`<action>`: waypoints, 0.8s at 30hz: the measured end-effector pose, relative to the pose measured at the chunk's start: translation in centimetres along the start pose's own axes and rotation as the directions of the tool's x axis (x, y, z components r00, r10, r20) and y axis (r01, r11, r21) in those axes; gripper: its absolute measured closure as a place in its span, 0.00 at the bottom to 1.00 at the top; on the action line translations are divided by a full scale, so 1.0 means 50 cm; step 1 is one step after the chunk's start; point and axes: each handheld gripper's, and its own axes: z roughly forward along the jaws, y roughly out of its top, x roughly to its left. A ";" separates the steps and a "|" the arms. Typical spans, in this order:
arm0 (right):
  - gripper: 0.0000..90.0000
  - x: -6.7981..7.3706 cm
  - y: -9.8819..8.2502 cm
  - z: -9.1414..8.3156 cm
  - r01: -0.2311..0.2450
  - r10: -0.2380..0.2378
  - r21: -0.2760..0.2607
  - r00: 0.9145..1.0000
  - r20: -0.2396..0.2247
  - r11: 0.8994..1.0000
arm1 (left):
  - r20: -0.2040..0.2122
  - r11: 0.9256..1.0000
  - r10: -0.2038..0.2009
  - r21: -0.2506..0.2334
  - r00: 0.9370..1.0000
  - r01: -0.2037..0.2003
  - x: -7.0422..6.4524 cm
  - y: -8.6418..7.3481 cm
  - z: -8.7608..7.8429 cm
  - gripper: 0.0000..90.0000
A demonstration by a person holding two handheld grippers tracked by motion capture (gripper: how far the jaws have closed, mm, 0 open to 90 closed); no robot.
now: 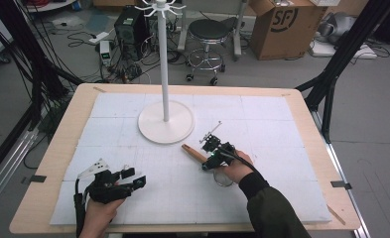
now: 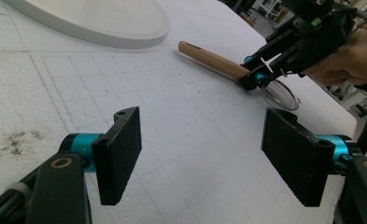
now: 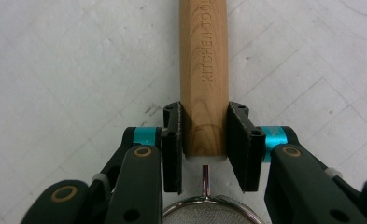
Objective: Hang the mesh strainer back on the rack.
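I see my left gripper point(image 2: 200, 154) as a black frame with two flat, ribbed black pads point(image 2: 119, 151) on turquoise collars, brass-ringed pivots at about seven and four o'clock below them, a grey three-cornered plate on top and a black cable trailing back. My right gripper point(image 3: 203, 147) matches it: black links, turquoise collars, brass-ringed pivots, small screws in the pad tops. A dark sleeve point(image 1: 272, 208) covers my right forearm.

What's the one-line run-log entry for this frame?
right gripper: shut on strainer's wooden handle | strainer: lying on foam mat | left gripper: open, holding nothing | white stand: upright, apart from both
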 end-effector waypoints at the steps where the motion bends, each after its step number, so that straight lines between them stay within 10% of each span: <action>1: 0.77 -0.003 -0.002 -0.001 -0.016 0.016 -0.017 1.000 -0.011 1.000 | 0.001 1.000 0.001 0.000 1.000 -0.001 0.000 0.000 0.000 0.33; 13: 0.77 -0.034 -0.013 -0.062 -0.124 0.095 -0.240 0.987 -0.129 0.963 | 0.002 1.000 -0.002 0.000 1.000 0.002 -0.002 -0.001 0.001 0.33; 21: 0.77 -0.049 -0.015 -0.102 -0.195 0.102 -0.427 0.968 -0.231 0.883 | -0.003 1.000 -0.001 -0.009 1.000 0.001 0.001 0.000 0.002 0.33; 24: 0.77 -0.050 -0.013 -0.115 -0.217 0.091 -0.501 0.960 -0.264 0.838 | 0.001 1.000 -0.003 -0.011 1.000 0.003 0.000 0.000 0.002 0.33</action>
